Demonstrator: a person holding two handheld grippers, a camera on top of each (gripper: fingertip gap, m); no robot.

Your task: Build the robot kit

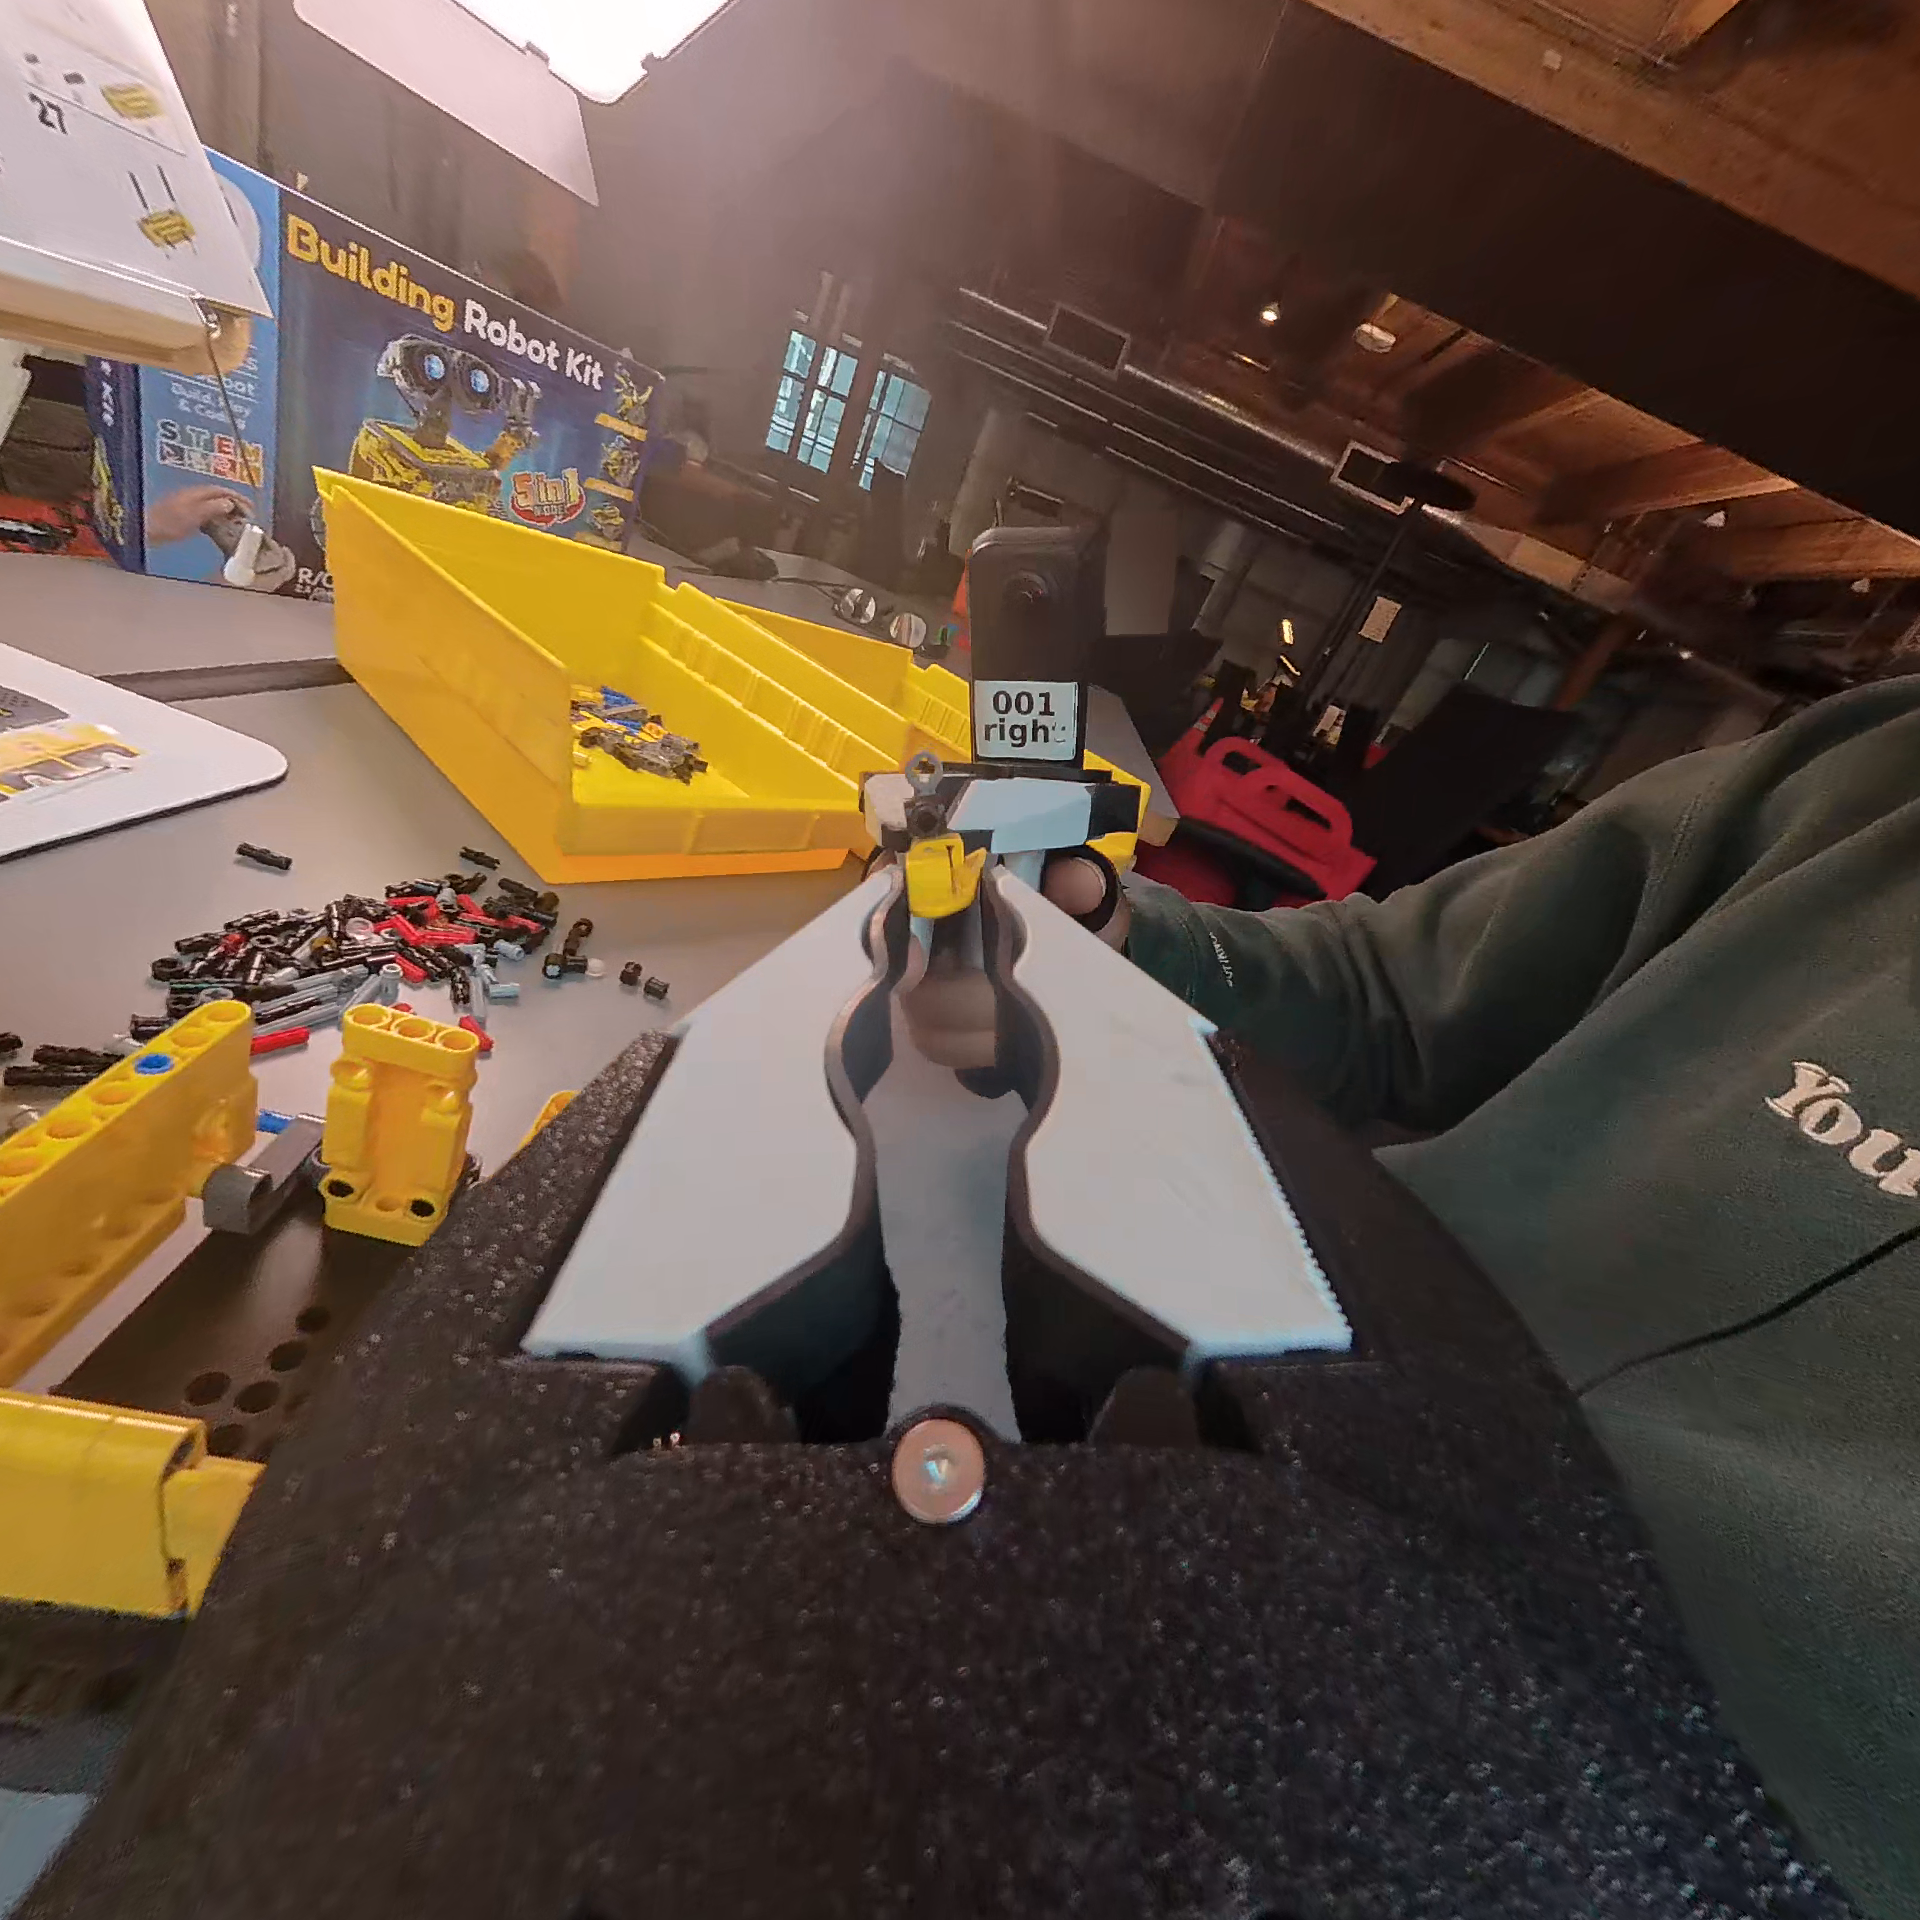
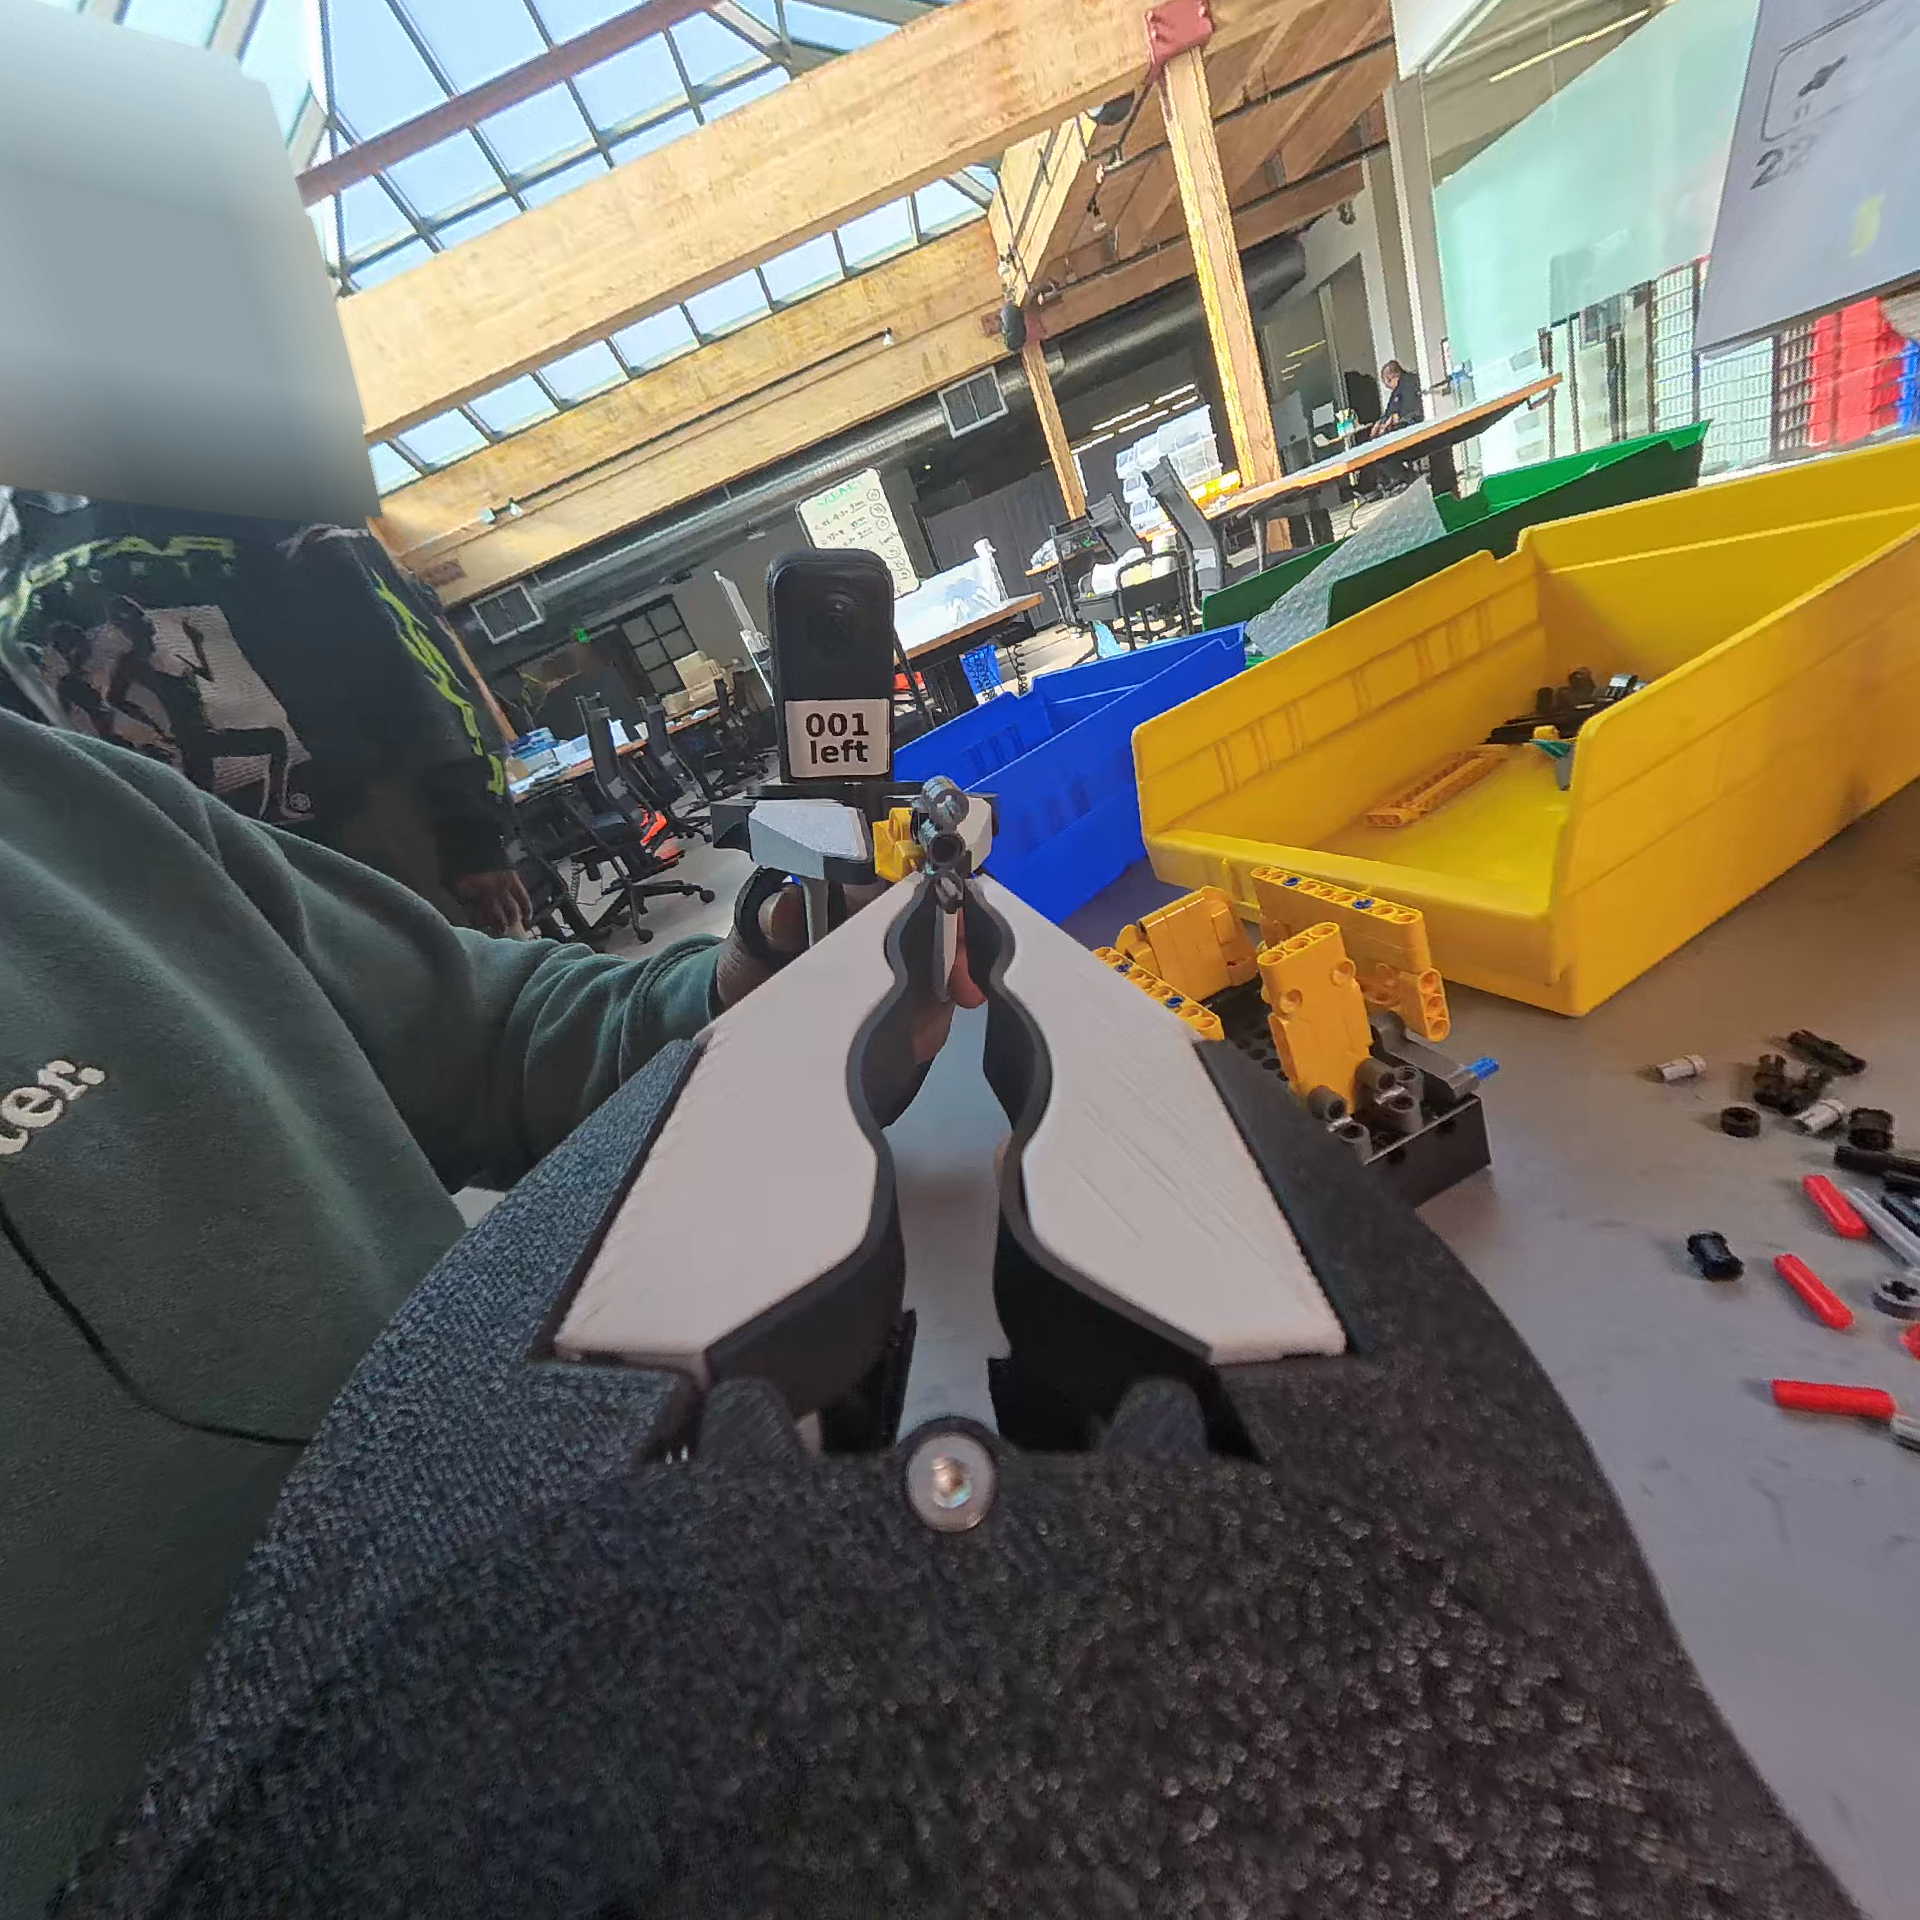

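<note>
My left gripper point(image 1: 940, 906) is shut on a small yellow brick piece point(image 1: 938, 871), held up in the air. My right gripper point(image 2: 948, 902) faces it tip to tip and is shut on a small grey connector point(image 2: 941, 831) with round holes. In the left wrist view the grey connector point(image 1: 923, 792) sits right above the yellow piece and touches it. In the right wrist view the yellow piece point(image 2: 894, 847) shows just left of the connector. A hand holds each gripper's handle behind the tips.
A partly built yellow model on a black base point(image 2: 1340, 1003) stands on the grey table, also in the left wrist view point(image 1: 400, 1122). Loose small pieces point(image 1: 343, 945) lie scattered. Behind are a yellow bin point(image 2: 1455, 831), a blue bin point(image 2: 1049, 769), the kit box point(image 1: 416, 416) and an instruction sheet point(image 1: 94, 758). My left and right fingertips are right by each other.
</note>
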